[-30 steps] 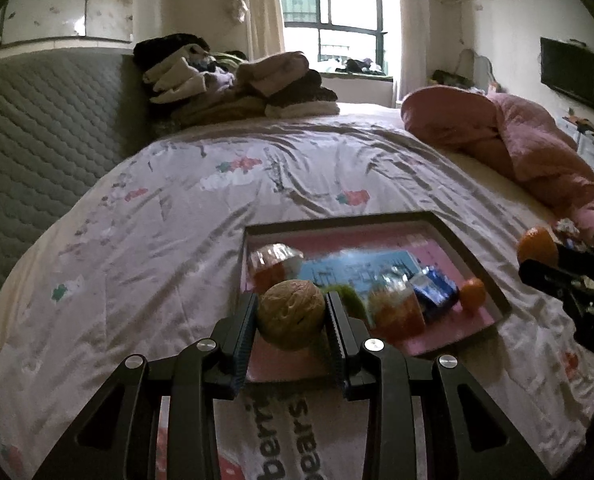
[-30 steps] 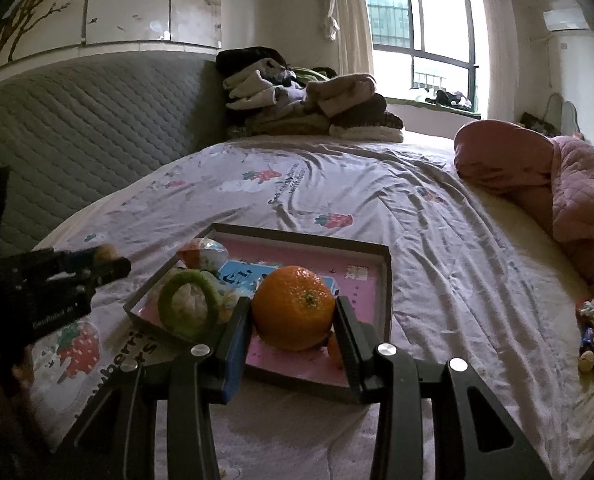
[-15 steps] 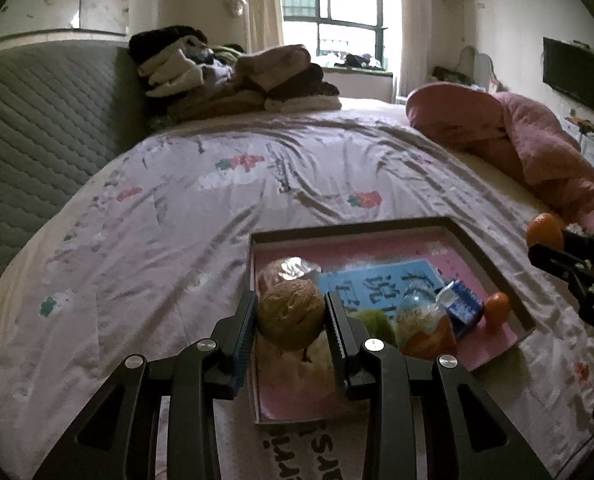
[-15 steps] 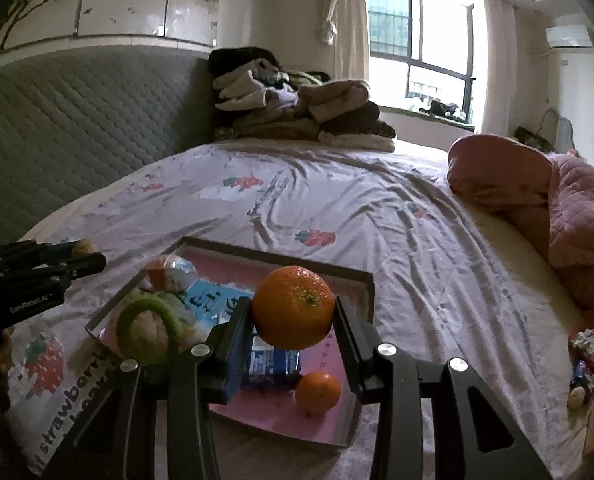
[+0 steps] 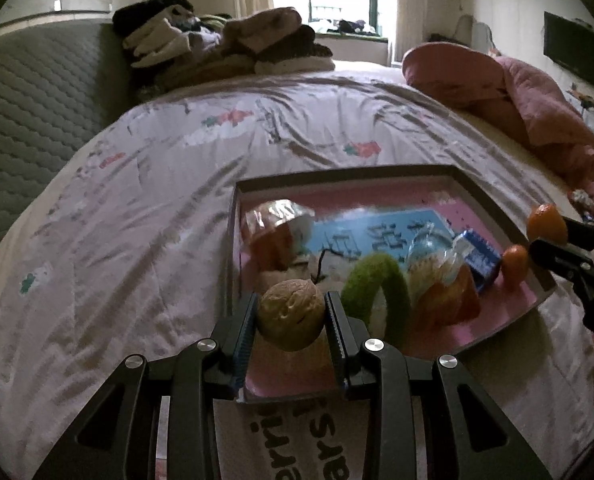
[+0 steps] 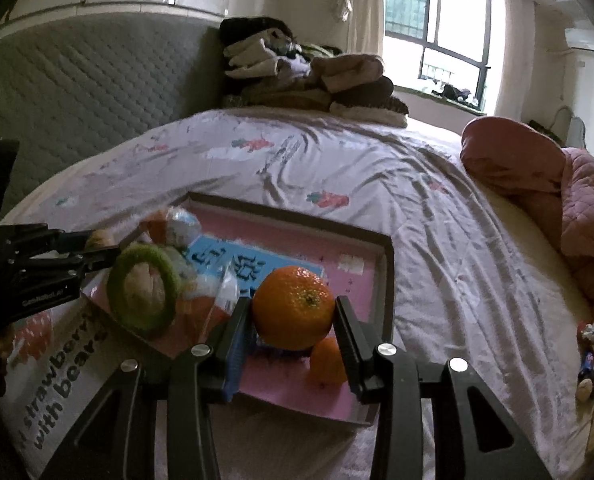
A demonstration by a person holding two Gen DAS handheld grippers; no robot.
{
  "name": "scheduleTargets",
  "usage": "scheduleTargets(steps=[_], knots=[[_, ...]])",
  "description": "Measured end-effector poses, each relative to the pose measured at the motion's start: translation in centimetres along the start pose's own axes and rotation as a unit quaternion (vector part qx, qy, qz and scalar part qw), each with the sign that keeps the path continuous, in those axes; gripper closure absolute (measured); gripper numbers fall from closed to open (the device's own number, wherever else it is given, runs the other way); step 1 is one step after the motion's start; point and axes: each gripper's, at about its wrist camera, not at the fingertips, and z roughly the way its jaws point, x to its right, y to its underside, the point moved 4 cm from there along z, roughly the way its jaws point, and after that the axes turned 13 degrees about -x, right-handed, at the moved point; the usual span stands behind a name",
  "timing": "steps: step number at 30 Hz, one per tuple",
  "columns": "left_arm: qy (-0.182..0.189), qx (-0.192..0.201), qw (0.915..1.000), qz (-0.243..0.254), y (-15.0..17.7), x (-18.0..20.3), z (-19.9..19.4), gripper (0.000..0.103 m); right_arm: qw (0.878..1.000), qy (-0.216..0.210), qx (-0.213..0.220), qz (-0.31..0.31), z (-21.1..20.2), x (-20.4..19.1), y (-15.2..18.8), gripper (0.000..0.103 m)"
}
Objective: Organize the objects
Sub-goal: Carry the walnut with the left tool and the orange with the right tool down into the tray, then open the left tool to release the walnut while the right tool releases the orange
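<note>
- The left wrist view alone shows the left gripper [image 5: 291,316] with both fingers pressed on a walnut [image 5: 290,314]; it is tan, wrinkled, roundish, held above the near left corner of the tray [image 5: 337,175].
- The right wrist view alone shows the right gripper [image 6: 293,312] clamped on an orange [image 6: 293,307]; bright, dimpled skin, stem scar facing the camera; it sits above the near right part of the tray [image 6: 289,213], with a mandarin [image 6: 328,362] lying just below it on the pink floor.
- Each view catches the other gripper only at its edge; in the left view the orange [image 5: 546,224] peeps past dark fingers, and in the right view the walnut [image 6: 99,238] is a pale sliver between black fingers.
- The left view shows a blue packet [image 5: 479,254] beside the mandarin [image 5: 515,262]; in the right view the orange largely hides that packet.
- In the tray lie a green ring [image 5: 375,288], wrapped snacks [image 5: 443,280] and a blue card [image 5: 373,232]; the card's print is blurred, the ring [image 6: 144,290] covers part of it, and the snacks' wrappers are hard to make out.
- The tray rests on a printed bedsheet [image 5: 137,220]; a pink quilt [image 6: 537,172] and piled clothes [image 6: 309,76] lie well beyond; small items at the right view's far right edge are too cut off to tell.
</note>
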Motion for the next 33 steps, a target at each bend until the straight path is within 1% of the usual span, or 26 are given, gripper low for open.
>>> scheduleTargets(steps=[4, 9, 17, 24, 33], knots=[[-0.002, -0.007, 1.0, 0.005, 0.5, 0.2, 0.6, 0.069, 1.0, -0.009, -0.02, 0.002, 1.1, -0.5, 0.7, 0.062], [0.007, -0.014, 0.9998, 0.013, 1.0, 1.0, 1.1, 0.069, 0.999, -0.012, -0.036, -0.003, 1.9, -1.0, 1.2, 0.062], [0.012, -0.02, 0.9992, 0.033, 1.5, 2.5, 1.9, 0.069, 0.999, -0.011, -0.044, -0.001, 2.6, -1.0, 1.7, 0.062], [0.016, -0.03, 0.9989, 0.033, 1.7, 2.9, 2.7, 0.069, 0.999, -0.011, -0.048, 0.004, 2.9, -0.9, 1.8, 0.062], [0.015, -0.026, 0.999, 0.033, 1.5, 3.2, 3.0, 0.069, 0.998, -0.009, -0.061, 0.006, 3.8, -0.8, 2.1, 0.062]])
